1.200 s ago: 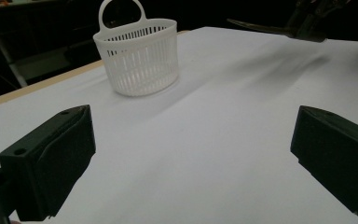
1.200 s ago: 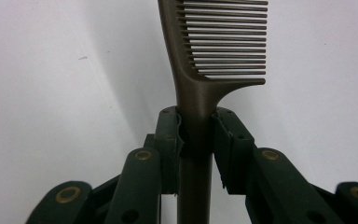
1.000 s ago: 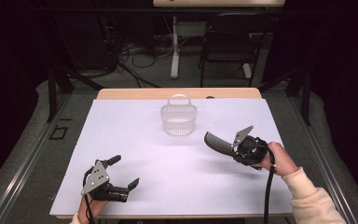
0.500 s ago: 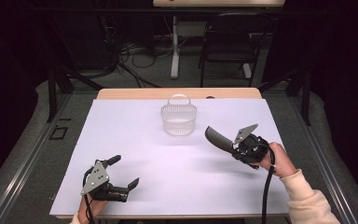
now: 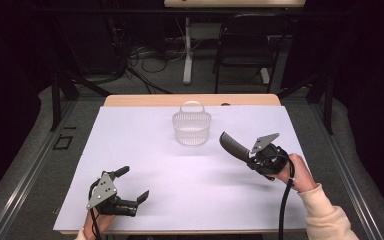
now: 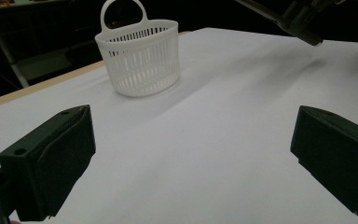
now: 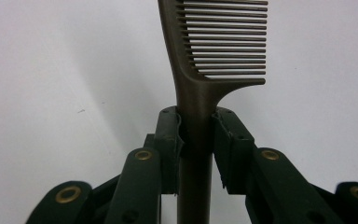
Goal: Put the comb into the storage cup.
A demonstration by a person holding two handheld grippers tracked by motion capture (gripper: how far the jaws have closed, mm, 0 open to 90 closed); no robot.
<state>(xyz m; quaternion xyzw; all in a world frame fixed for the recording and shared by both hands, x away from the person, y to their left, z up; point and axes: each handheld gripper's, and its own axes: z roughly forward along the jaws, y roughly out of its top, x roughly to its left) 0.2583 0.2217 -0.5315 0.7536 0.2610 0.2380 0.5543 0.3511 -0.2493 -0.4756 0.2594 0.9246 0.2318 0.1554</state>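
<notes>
Nearest, the left gripper (image 5: 128, 186) rests on the white table (image 5: 190, 190), its jaws wide apart and empty. Further, the right gripper (image 7: 196, 135) clamps the comb (image 7: 205, 70) by the handle, above the table. Beyond stands the white basket (image 5: 192, 127).

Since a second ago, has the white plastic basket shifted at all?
No. The white plastic basket sits at the same spot near the white table's wooden far edge.

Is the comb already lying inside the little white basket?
No, the comb is clamped by its handle in the right gripper, held above the table apart from the basket.
</notes>
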